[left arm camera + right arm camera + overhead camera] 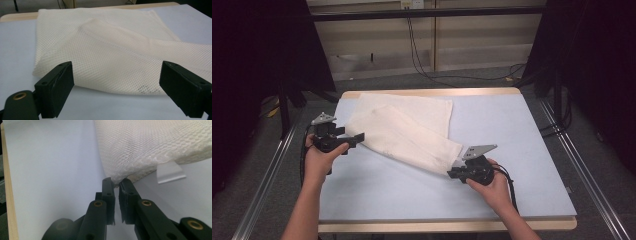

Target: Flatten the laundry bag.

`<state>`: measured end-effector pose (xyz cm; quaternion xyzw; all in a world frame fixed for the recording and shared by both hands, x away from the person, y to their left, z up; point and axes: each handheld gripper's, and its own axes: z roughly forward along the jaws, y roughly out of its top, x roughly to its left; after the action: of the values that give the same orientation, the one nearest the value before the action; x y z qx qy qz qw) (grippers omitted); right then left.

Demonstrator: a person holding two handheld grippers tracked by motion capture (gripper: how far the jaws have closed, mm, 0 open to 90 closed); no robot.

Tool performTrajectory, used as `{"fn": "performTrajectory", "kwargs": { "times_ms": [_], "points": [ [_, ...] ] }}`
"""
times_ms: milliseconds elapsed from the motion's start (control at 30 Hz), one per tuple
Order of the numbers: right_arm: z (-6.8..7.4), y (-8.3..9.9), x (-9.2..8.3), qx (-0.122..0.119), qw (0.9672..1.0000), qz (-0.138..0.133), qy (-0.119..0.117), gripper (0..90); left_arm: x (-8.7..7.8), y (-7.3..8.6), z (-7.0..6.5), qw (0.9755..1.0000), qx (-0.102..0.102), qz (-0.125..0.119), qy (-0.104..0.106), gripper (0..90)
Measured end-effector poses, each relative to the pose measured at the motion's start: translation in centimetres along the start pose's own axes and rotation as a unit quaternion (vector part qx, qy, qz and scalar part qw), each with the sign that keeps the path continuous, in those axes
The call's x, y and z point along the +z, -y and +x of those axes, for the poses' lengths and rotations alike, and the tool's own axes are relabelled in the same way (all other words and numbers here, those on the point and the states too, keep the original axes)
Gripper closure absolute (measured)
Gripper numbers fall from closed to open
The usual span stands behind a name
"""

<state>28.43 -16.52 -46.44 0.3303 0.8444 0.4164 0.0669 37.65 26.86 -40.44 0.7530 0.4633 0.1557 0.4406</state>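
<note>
One mesh bag [404, 131] on table [512, 150], folded flap's long axis running diagonally toward near right (white tag [170, 172] blank, no writing readable). My right gripper [460, 169] pinches its corner; my left gripper [358, 138] gapes wide, holding nothing.

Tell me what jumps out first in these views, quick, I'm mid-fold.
The cream mesh cloth dominates, lying on the pale blue table with one corner folded diagonally across it. The right gripper is shut on that folded corner, beside a small white tag. The left gripper hangs open at the cloth's left edge, not touching it.
</note>
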Motion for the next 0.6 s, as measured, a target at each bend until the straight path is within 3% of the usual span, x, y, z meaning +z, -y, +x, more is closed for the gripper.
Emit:
{"fn": "performTrajectory", "kwargs": {
  "times_ms": [333, 600],
  "points": [
    [-0.1, 0.2, 0.1, 0.007, 1.0, 0.003, -0.001, 81.9, 2.9, 2.2, -3.2, 0.9985, 0.019, 0.032, 0.039, 13.8],
    [0.0, 0.5, 0.5, 0.005, 0.9999, 0.015, -0.005, 81.9, 5.8, 2.2, -5.5, 0.9955, 0.05, 0.057, 0.058, 15.5]
  ]
}}
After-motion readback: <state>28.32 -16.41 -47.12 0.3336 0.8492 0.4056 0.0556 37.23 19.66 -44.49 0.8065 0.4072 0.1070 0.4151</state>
